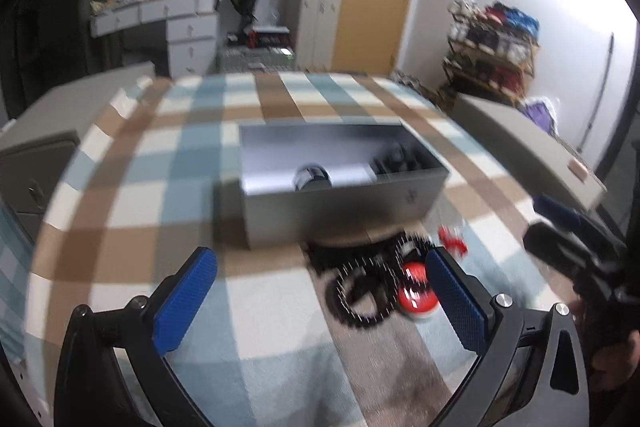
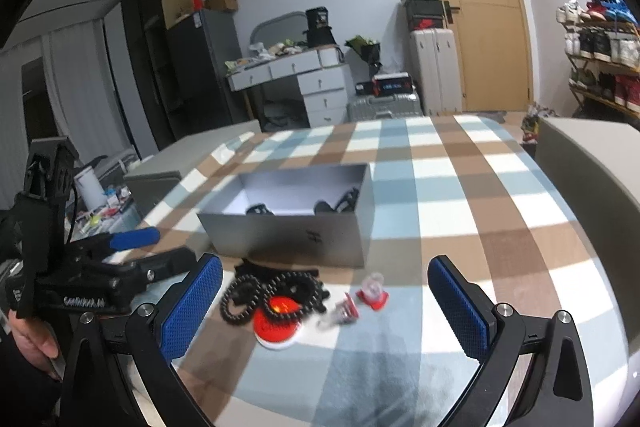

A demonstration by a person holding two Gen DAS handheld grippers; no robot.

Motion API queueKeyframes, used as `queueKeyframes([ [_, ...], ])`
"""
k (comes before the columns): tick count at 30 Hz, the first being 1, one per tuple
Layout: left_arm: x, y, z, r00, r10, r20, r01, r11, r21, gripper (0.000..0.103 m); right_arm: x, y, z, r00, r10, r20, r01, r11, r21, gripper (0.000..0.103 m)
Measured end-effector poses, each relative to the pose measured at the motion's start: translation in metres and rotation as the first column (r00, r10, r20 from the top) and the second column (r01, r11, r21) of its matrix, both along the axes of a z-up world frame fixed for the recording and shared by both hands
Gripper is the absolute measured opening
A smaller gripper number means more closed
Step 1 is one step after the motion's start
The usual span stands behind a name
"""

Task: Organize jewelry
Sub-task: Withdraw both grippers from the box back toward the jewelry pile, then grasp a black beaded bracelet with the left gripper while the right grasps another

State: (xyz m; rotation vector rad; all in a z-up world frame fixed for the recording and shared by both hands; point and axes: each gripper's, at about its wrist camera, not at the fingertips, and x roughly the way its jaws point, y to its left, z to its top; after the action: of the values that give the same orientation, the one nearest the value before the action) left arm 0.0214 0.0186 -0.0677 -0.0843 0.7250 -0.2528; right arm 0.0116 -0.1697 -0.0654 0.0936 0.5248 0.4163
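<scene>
A grey open box point(image 1: 340, 203) point(image 2: 296, 231) stands on the checked cloth, with dark items inside. In front of it lie black bead bracelets point(image 1: 362, 291) point(image 2: 272, 293), partly over a round red and white case point(image 1: 416, 297) point(image 2: 278, 327). A small clear and red piece point(image 2: 344, 313) and a red clip point(image 1: 452, 241) point(image 2: 374, 293) lie to the right of them. My left gripper point(image 1: 324, 303) is open and empty, just left of the bracelets. My right gripper point(image 2: 324, 307) is open and empty above the jewelry. The left gripper also shows in the right wrist view point(image 2: 132, 247).
The checked cloth point(image 1: 160, 163) point(image 2: 460, 195) covers the table. Grey cabinets point(image 1: 532, 143) point(image 2: 592, 163) flank it on both sides. Drawers, suitcases, a door and a shoe rack point(image 1: 492, 47) stand behind.
</scene>
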Motion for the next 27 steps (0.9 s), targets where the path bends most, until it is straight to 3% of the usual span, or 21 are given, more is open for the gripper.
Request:
queueKeyframes([
  [7, 0.003, -0.012, -0.016, 0.994, -0.054, -0.092, 0.054, 0.999, 0.000, 0.101, -0.003, -0.007, -0.011, 1.000, -0.007, -0.020, 0.008, 1.000, 0.006, 0.103],
  [14, 0.005, -0.017, -0.020, 0.989, -0.090, -0.117, 0.092, 0.996, 0.013, 0.100, -0.006, -0.015, -0.016, 1.000, -0.010, -0.028, 0.011, 1.000, 0.022, 0.103],
  [17, 0.010, -0.017, -0.023, 0.985, -0.111, -0.134, 0.114, 0.993, 0.018, 0.085, -0.006, -0.017, -0.017, 0.999, -0.013, -0.034, 0.014, 0.999, 0.030, 0.103],
  [27, 0.010, -0.028, -0.023, 0.974, -0.158, -0.164, 0.168, 0.985, 0.049, 0.058, -0.007, -0.020, -0.019, 0.999, -0.013, -0.036, 0.014, 0.999, 0.042, 0.103],
])
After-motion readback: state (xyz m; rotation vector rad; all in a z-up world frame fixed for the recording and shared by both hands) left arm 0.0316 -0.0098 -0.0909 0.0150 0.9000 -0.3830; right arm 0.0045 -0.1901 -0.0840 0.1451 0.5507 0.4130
